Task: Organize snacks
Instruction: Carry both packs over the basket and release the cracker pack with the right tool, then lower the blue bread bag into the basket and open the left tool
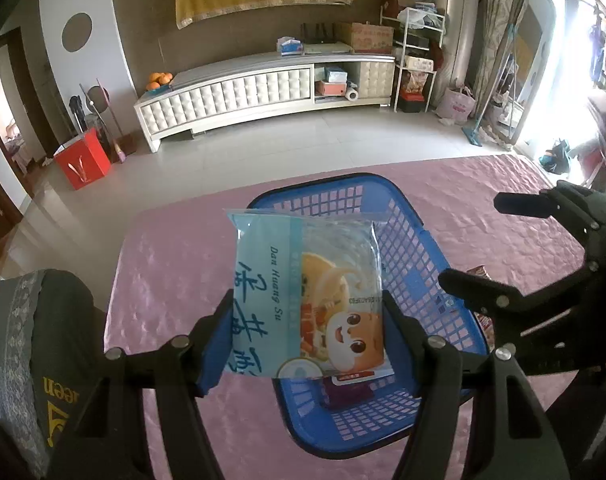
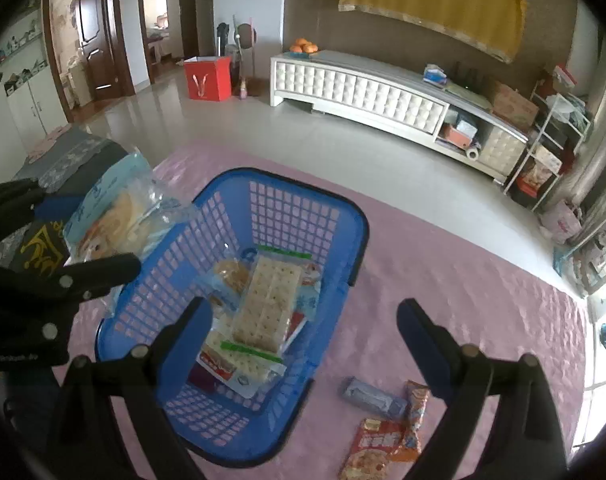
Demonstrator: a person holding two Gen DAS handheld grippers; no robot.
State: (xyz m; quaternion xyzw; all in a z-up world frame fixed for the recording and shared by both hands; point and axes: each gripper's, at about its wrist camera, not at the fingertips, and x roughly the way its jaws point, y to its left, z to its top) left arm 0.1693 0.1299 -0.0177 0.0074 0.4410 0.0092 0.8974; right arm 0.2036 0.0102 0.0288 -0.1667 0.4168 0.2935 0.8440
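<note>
Blue-padded fingers of the left gripper [image 1: 307, 332] pinch the pale blue egg-yolk pastry packet [image 1: 307, 300] by its two side edges, near its lower end. Left wrist view: packet is clear of the pink tablecloth [image 1: 175, 264] and hangs directly over the blue basket [image 1: 419, 248]; its long axis runs away from the fingers, toward the basket's far rim, printed face toward the camera, lettering sideways. Basket's long axis lies roughly the same way. Right gripper [image 1: 475, 244] sits off the basket's right rim, fingers apart, holding nothing. Right wrist view: right gripper [image 2: 303, 320] spread wide and empty, hovering over the near right side of the basket [image 2: 343, 216], which already holds a cracker sleeve [image 2: 267, 300] and other packets. Held packet [image 2: 119, 216] shows at the basket's left rim, tilted, partly outside the wall line. Judgement: drop comes from the left hand; packet lies above and slightly left of the pile, so a small shift inward before release looks sensible. Three loose snacks [image 2: 387, 428] remain on the cloth near the right gripper, nearest that hand.
</note>
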